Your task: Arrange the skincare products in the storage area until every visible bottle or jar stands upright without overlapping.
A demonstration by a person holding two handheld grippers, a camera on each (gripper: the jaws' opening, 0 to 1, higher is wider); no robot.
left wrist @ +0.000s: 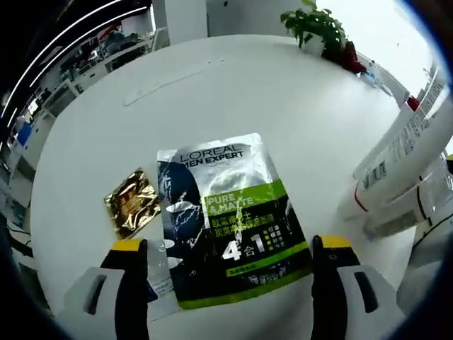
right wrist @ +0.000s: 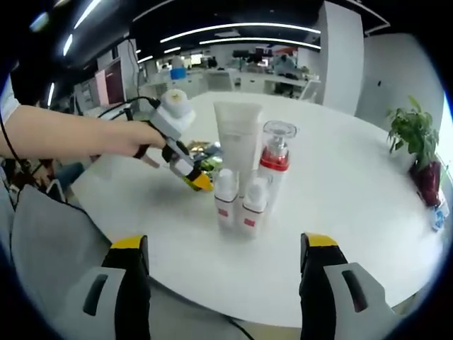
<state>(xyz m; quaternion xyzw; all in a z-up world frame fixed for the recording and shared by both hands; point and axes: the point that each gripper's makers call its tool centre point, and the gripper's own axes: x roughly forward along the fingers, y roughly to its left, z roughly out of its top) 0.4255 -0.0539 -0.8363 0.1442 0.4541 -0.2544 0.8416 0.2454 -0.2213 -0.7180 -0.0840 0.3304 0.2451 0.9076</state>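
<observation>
Both grippers' jaws gape empty over the round white table [left wrist: 233,85] in an office.

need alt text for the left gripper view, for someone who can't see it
A L'Oreal Men Expert sachet lies flat on a white round table between the open left gripper jaws, beside a gold foil packet. White tubes stand right, a potted plant far behind.

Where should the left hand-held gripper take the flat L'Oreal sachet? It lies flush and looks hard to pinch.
Judging by its flat pose, take the L'Oreal sachet by its near bottom edge, between the left hand-held gripper jaws, coming low along the white table.
</observation>
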